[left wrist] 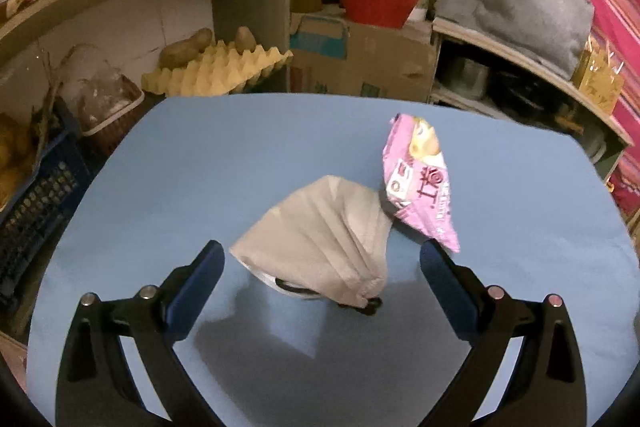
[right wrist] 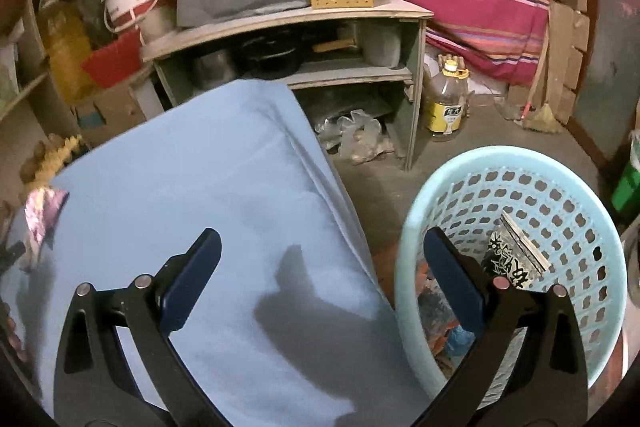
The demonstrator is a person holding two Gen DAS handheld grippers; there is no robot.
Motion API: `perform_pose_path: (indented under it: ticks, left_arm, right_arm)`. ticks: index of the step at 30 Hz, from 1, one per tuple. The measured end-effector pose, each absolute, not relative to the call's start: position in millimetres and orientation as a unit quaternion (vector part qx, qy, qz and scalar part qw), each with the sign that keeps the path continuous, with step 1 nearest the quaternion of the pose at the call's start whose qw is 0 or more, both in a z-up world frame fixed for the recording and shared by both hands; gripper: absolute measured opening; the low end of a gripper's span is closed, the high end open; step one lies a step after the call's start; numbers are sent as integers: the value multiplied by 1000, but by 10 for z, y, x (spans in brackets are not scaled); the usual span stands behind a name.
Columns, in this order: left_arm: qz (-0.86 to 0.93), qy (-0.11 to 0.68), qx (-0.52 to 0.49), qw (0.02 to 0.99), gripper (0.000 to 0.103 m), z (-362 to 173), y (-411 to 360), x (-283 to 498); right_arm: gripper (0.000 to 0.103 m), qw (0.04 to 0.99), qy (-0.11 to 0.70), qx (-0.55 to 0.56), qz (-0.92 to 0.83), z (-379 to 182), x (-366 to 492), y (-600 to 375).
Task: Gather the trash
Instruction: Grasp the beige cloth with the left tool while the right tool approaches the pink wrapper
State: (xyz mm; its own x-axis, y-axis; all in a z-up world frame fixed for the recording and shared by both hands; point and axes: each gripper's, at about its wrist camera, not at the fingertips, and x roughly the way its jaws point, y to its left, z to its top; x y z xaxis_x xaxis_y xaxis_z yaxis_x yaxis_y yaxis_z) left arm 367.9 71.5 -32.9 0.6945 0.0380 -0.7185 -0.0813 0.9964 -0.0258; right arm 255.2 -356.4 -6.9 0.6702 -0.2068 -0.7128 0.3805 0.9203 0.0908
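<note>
Left hand-held gripper (left wrist: 322, 257) spread wide, empty, hovering over the blue counter (left wrist: 180, 167); grey face mask (left wrist: 320, 247) lies crumpled between its fingers, pink snack wrapper (left wrist: 420, 183) touching the mask's far right edge. Right hand-held gripper (right wrist: 322, 249) also released, straddling the counter edge and the light-blue basket (right wrist: 500, 163), which holds a black printed packet (right wrist: 512, 259).

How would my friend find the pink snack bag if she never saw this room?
Look at the blue table in the middle of the crowded storeroom. Two pieces of trash lie there, touching: a grey face mask and, on its right, the pink snack bag. It's the only shiny, bright pink, printed thing on the table.
</note>
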Motion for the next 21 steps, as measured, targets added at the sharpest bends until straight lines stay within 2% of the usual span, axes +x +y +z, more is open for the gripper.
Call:
perform_pose_path:
  ticks: [2,4,6,10,11,12,17,21]
  left_arm:
    - [34,395,-21,918,91,-377,709,3729]
    - [29,401,-16,916,80,-418,702,3773]
    - [22,412,-16,911,65,-474,710,3829]
    - [4,425,-33,905,51,-528,779,3883]
    - [1,424,-30,905,42,-527,773,3877]
    - [-1,423,-24,906,39,-527,767,3866]
    - [-11,416,-8,909,27,-459,838,3743]
    - [-4,398,-12,917,26,-249,1076,3515]
  right_arm:
    - [99,905,378,112,-160,-98,2594,-3547]
    - [99,904,382,112,-155,-124,2638,-3539]
    - [99,904,385,107,-150,-138,2679,-3516]
    - [99,905,390,94,-142,-157,2766,-3385]
    - [99,905,391,90,-139,-163,2784,-3340]
    - [99,906,392,85,-135,-170,2803,-3289]
    - [99,921,375,62,-89,-109,2876,-2815]
    - [99,937,343,23,-54,33,2906,-2277]
